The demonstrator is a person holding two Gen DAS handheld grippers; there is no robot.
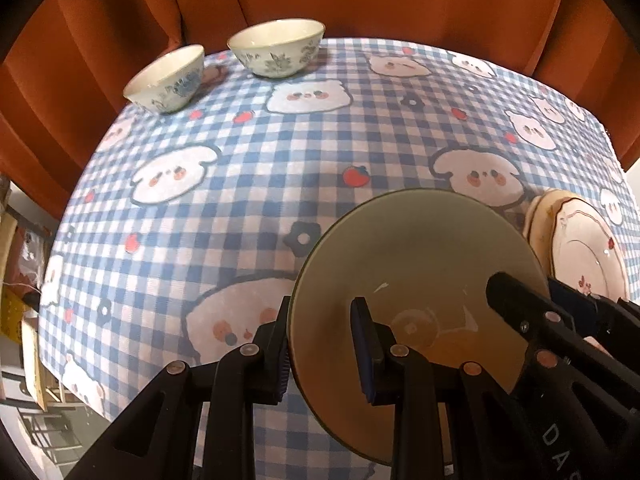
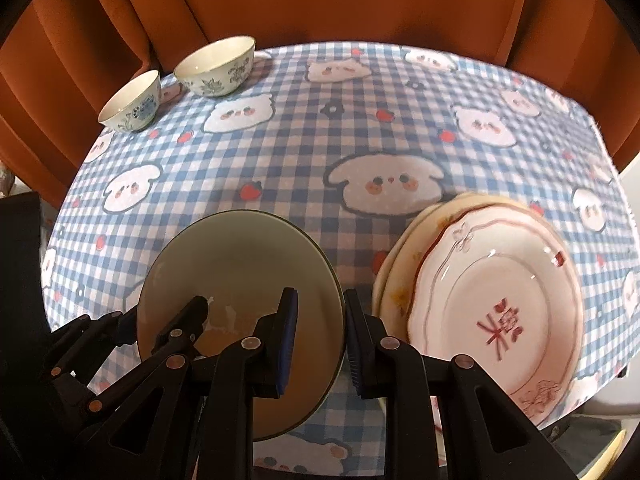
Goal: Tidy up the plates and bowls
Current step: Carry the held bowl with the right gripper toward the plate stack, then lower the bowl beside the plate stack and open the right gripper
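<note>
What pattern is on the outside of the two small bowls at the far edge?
Blue-green floral motifs on a white outside, clearest in the right wrist view: smaller bowl, larger bowl.

Lower plates point(image 2: 394, 280) mostly hidden

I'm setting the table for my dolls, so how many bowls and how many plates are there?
Bowls: 3, namely the large plain cream bowl held by both grippers, the small blue-flowered white bowl and the bigger blue-flowered white bowl.
Plates: at least 2, namely the white scalloped plate with a red character on top of a cream plate; more may hide underneath.
Total: 5 dishes.
</note>
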